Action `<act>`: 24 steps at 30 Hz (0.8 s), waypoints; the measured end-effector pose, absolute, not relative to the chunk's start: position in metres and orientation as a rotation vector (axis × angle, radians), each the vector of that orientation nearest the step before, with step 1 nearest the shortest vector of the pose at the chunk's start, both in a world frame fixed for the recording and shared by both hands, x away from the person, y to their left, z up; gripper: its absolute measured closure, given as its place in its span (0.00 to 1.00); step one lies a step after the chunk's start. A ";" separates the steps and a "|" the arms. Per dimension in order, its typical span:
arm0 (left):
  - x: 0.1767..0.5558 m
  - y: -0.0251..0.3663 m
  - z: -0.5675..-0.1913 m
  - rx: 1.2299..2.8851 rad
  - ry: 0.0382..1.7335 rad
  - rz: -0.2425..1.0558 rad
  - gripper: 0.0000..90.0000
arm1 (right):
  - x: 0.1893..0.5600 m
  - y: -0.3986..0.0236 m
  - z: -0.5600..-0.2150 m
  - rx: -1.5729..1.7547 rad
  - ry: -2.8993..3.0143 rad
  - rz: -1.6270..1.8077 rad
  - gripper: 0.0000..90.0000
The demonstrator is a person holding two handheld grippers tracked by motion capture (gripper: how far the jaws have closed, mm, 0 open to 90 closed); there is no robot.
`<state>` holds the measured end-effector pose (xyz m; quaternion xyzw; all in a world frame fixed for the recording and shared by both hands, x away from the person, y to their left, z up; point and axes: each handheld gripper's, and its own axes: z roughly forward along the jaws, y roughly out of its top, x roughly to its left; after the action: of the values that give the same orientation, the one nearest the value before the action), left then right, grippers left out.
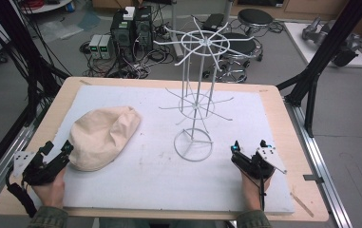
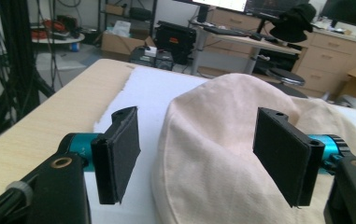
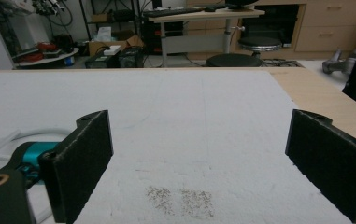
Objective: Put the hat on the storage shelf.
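White mat (image 1: pixel 145 185), beige cap (image 1: pixel 103 136) long axis diagonal, left claw (image 1: pixel 57 148) open at its near end

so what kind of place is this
Probably a robotics lab or workshop: computer towers with tangled cables sit on the floor behind the table, desks with drawers line the back wall, and black frame struts flank the table.
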<state>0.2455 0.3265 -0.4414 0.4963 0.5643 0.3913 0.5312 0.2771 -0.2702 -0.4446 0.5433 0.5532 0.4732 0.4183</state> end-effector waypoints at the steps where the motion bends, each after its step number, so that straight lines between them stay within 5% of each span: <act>1: 0.246 0.325 -0.442 1.185 1.341 0.928 0.35 | 0.277 -0.270 -0.445 1.361 1.388 1.186 0.07; 24: 0.261 0.324 -0.399 1.220 1.244 0.857 0.38 | 0.279 -0.269 -0.444 1.352 1.397 1.189 0.07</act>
<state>0.2613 0.3245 -0.3985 0.5186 0.5290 0.3641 0.5645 0.2788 -0.2690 -0.4438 0.5389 0.5570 0.4739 0.4181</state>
